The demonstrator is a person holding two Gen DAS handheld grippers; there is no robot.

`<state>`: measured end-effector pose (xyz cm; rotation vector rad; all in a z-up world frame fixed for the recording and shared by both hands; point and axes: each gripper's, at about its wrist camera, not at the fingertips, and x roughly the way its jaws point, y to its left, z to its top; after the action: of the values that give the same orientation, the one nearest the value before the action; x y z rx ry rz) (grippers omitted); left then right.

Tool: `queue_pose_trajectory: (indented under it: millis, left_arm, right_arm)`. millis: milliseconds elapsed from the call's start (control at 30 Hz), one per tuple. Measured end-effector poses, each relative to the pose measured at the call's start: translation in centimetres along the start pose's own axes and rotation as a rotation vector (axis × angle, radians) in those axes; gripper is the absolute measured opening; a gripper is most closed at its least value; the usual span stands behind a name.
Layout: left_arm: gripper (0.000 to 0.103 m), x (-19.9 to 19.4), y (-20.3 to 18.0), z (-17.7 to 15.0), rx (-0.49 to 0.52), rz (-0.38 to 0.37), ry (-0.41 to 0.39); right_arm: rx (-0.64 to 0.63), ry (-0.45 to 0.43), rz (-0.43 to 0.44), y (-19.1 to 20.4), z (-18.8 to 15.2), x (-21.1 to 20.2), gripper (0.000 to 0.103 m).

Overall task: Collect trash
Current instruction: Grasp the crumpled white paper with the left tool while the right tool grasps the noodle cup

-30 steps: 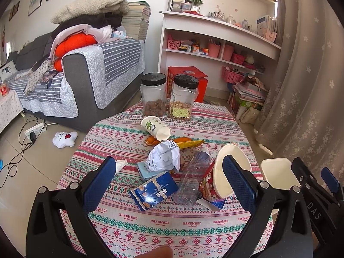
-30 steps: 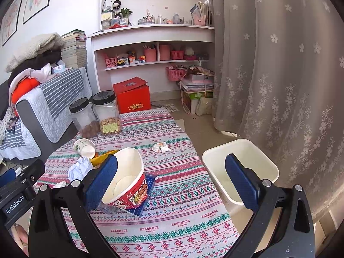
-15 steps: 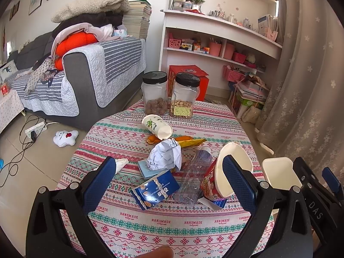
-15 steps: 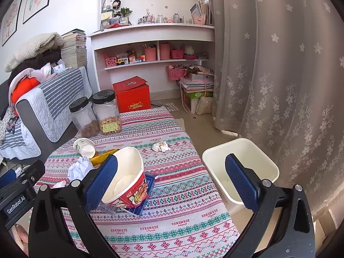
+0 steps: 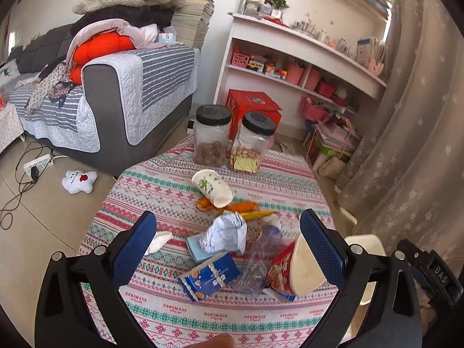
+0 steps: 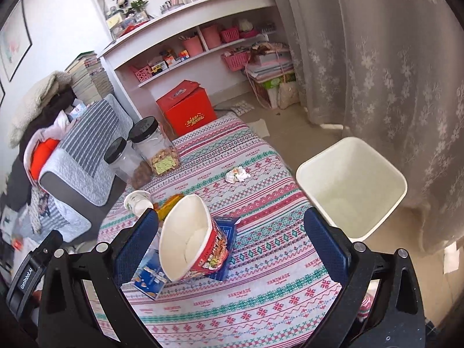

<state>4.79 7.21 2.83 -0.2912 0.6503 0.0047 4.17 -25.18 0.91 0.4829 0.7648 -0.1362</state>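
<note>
Tabletop (image 5: 162, 191) in striped cloth, strewn with trash. Hovered with both sets of jaws wide and empty: left gripper (image 5: 227, 223) above crumpled paper (image 5: 226, 232), blue carton (image 5: 208, 275) and clear bottle (image 5: 255, 261); right gripper (image 6: 231, 217) framing the tipped noodle cup (image 6: 188, 237), probably the first pick. Stood the white bin (image 6: 377, 156) on the floor just beside the cloth's edge, open-topped, evidently for short drops.

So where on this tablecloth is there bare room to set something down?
Free: the near strip of tablecloth before the noodle cup, and the stretch between it and the small wad, toward the bin. Crowded: the cluster around crumpled paper and blue carton.
</note>
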Motion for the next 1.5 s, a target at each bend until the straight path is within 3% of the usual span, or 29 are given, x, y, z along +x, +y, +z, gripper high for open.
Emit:
queue_pose_trajectory:
  millis: [167, 300, 333, 400, 433, 567, 633, 800, 900, 1033, 1133, 1333, 1367, 1500]
  left_arm:
    - [0.096, 1.8, 3.4, 4.7, -0.137, -0.196, -0.034]
    - [0.096, 9.3, 3.7, 1.6, -0.086, -0.23, 0.299]
    - [0.096, 11.3, 3.3, 0.1, -0.054, -0.211, 0.372]
    - [0.095, 14.8, 2.0, -2.4, 0.072, -0.092, 0.528]
    - [0.095, 15.8, 1.4, -3.1, 0.118, -0.073, 0.553]
    - [0.095, 17.5, 2.2, -3.3, 0.045, -0.092, 0.564]
    - [0.09, 18.0, 3.0, -3.1, -0.006, -0.104, 0.571]
    - [0.08, 19.5, 3.2, -3.5, 0.019, -0.094, 0.614]
    - [0.078, 19.7, 3.3, -3.2, -0.006, -0.116, 0.592]
    - [0.074, 19.0, 3.6, -1.9, -0.088, -0.249, 0.571]
    - [0.074, 18.1, 3.7, -1.2, -0.024, -0.172, 0.54]
    - [0.072, 19.0, 3.8, -2.6, 0.1, -0.099, 0.597]
    - [0.07, 19.5, 3.6, -3.0, 0.117, -0.097, 0.611]
    - [0.043, 21.7, 3.4, -4.6, 0.138, -0.089, 0.653]
  right_arm:
    - [0.058, 0.057, 0.024, -0.7, 2.3, 2.6, 0.096]
    - [0.123, 0.173, 0.023, -3.1, 0.8, 6.7, 0.096]
    - [0.144, 0.236, 0.03, -3.4, 0.6, 7.7, 0.096]
    - [0.18, 0.323, 0.103, -3.7, 0.3, 9.2, 0.096]
    - [0.183, 0.335, 0.116, -3.6, 0.3, 9.3, 0.096]
    - [0.16, 0.322, 0.109, -3.4, 0.5, 9.4, 0.096]
    - [0.156, 0.332, 0.12, -3.6, 0.6, 9.7, 0.096]
    - [0.15, 0.38, 0.15, -4.2, 0.7, 10.6, 0.096]
    - [0.173, 0.408, 0.191, -4.5, 0.7, 11.0, 0.096]
    - [0.151, 0.406, 0.193, -4.2, 0.6, 10.9, 0.096]
    - [0.142, 0.401, 0.191, -4.2, 0.6, 10.8, 0.096]
    - [0.13, 0.412, 0.192, -3.8, 0.6, 11.1, 0.096]
    - [0.127, 0.413, 0.192, -3.7, 0.5, 11.2, 0.096]
    - [0.103, 0.429, 0.188, -3.3, 0.1, 11.7, 0.096]
